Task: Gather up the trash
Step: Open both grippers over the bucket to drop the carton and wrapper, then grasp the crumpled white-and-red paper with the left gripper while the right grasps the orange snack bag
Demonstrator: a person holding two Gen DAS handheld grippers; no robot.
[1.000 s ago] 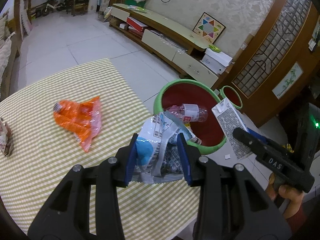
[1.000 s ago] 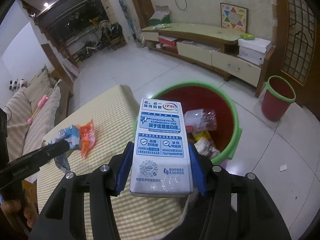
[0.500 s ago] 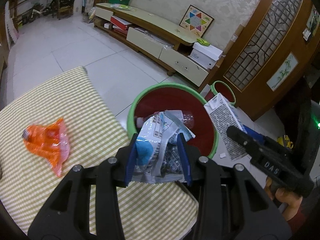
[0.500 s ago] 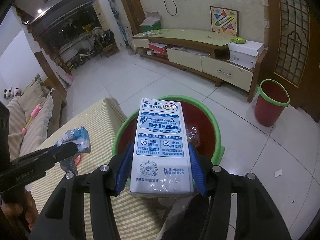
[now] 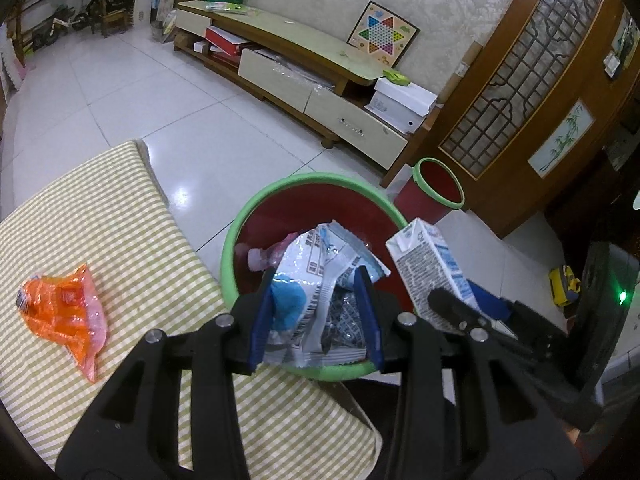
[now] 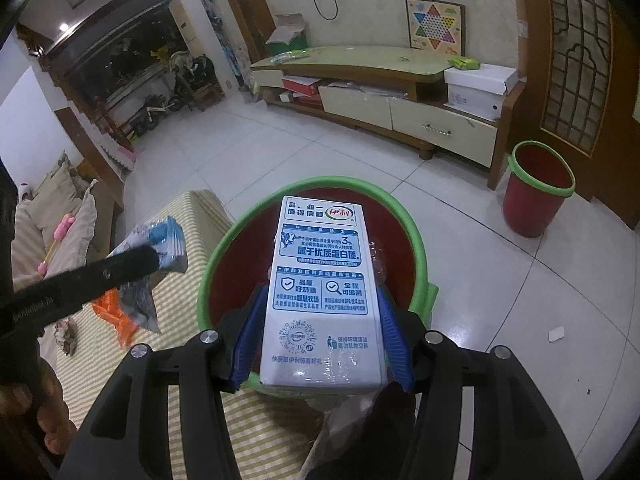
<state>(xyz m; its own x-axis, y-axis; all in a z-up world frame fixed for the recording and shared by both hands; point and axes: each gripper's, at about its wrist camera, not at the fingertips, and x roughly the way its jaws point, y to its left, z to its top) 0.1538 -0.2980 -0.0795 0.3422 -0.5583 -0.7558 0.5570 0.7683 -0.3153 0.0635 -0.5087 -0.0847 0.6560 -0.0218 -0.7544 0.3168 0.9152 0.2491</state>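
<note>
My left gripper [image 5: 316,312] is shut on a crumpled white and blue snack wrapper [image 5: 320,276] and holds it over the near rim of a big red bin with a green rim [image 5: 304,184]. My right gripper [image 6: 320,332] is shut on a white and blue milk carton [image 6: 322,280] and holds it over the same bin [image 6: 240,232]. The carton also shows in the left wrist view [image 5: 430,272], and the wrapper in the right wrist view [image 6: 160,244]. A clear plastic bottle [image 5: 260,258] lies in the bin. An orange wrapper [image 5: 64,312] lies on the checked tablecloth [image 5: 120,220].
A small red bin with a green rim [image 6: 536,196] stands on the tiled floor by a wooden door frame. A low TV cabinet [image 6: 380,92] runs along the far wall. A sofa with cushions [image 6: 52,208] is at the left.
Both grippers have moved forward off the table with their loads, so the big bin now lies right under them. The orange wrapper has stayed on the cloth.
</note>
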